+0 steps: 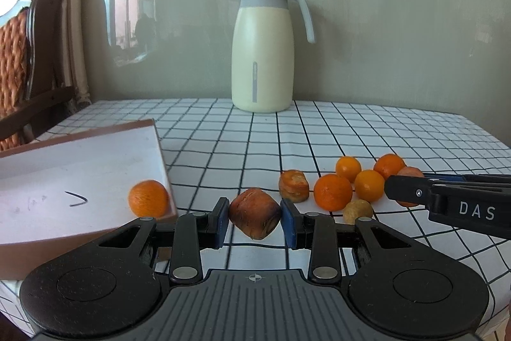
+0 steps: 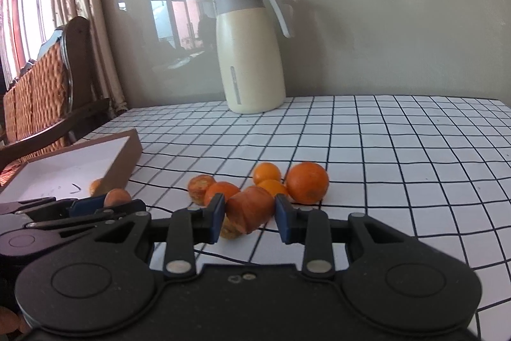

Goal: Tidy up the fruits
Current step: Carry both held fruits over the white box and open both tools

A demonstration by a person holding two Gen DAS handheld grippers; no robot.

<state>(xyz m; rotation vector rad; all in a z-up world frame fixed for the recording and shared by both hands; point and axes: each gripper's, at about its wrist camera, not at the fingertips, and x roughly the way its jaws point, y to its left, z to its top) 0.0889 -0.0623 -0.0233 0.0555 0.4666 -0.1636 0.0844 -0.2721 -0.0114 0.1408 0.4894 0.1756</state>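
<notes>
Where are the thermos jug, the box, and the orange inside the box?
thermos jug [image 1: 262, 59], left wrist view, middle of its cream body.
box [image 1: 80, 162], left wrist view, bare white floor.
orange in the box [image 1: 148, 198], left wrist view, centre of its peel.

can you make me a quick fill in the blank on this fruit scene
1. The left gripper is shut on a shrivelled ____ fruit.
2. One orange already lies in the ____.
3. The jug at the back stands ____.
4. The tablecloth has a ____ pattern.

Missing words: brown; box; upright; grid
</notes>
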